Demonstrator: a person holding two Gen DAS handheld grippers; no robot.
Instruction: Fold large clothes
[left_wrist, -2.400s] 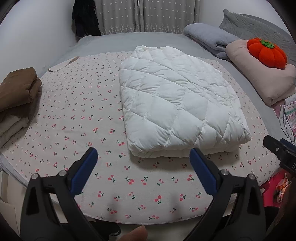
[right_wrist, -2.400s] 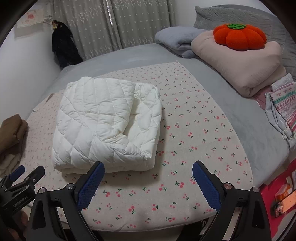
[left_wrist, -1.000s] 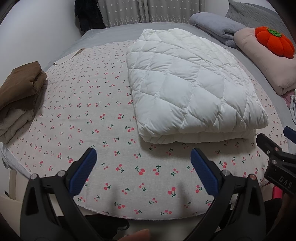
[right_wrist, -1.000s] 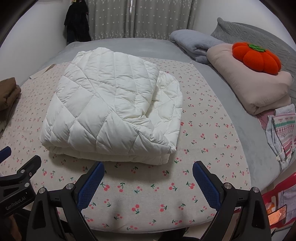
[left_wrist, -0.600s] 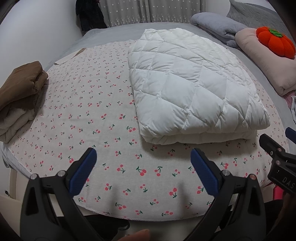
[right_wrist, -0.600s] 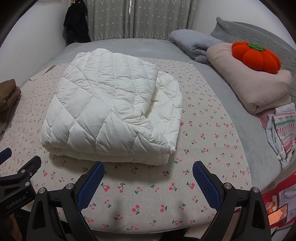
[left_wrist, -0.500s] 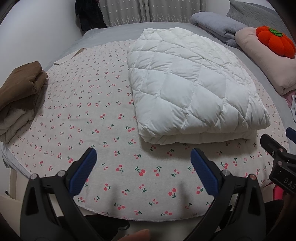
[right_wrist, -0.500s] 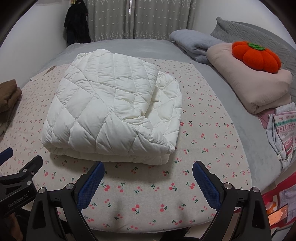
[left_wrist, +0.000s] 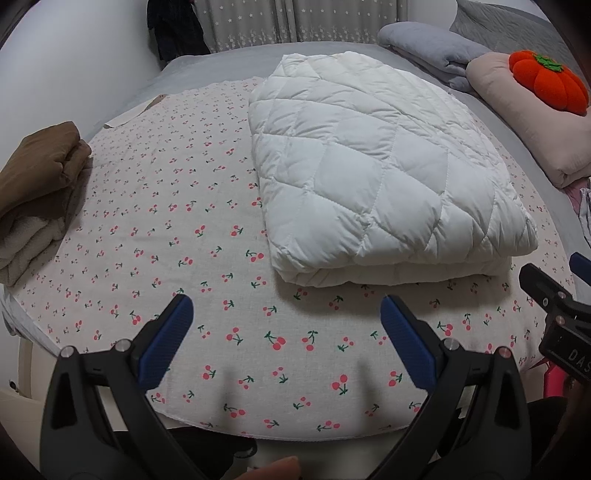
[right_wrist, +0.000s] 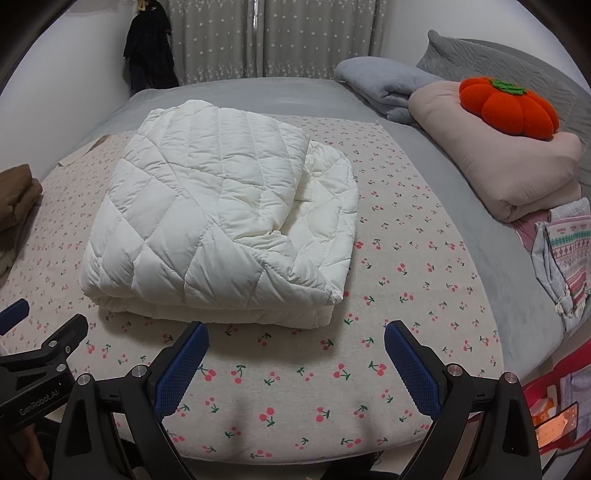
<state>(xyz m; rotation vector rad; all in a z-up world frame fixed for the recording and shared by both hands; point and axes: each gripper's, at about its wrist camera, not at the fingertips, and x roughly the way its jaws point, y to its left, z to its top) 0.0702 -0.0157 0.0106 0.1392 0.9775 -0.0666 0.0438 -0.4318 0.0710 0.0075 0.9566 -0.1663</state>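
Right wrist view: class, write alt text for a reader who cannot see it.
A folded white quilted garment lies on a cherry-print cloth spread over a grey bed. The open right gripper hovers in front of it, empty, with the left gripper at the left edge. A pink folded blanket topped by an orange pumpkin cushion sits to the right.

**Surroundings: bed and bystander items**

The bed (right_wrist: 461, 206) carries a grey cover, over which a cherry-print sheet (left_wrist: 177, 229) is spread. At the sheet's left edge sits a stack of folded brown and beige garments (left_wrist: 33, 184). Toward the head of the bed, a folded pink blanket (right_wrist: 509, 166) supports an orange pumpkin cushion (right_wrist: 508, 109); a folded grey-blue blanket (right_wrist: 384, 83) lies just beside it. Patterned fabric (right_wrist: 569, 254) hangs off the right side. Grey star-print curtains (right_wrist: 258, 37) cover the far wall; a dark garment (right_wrist: 149, 48) hangs at their left.
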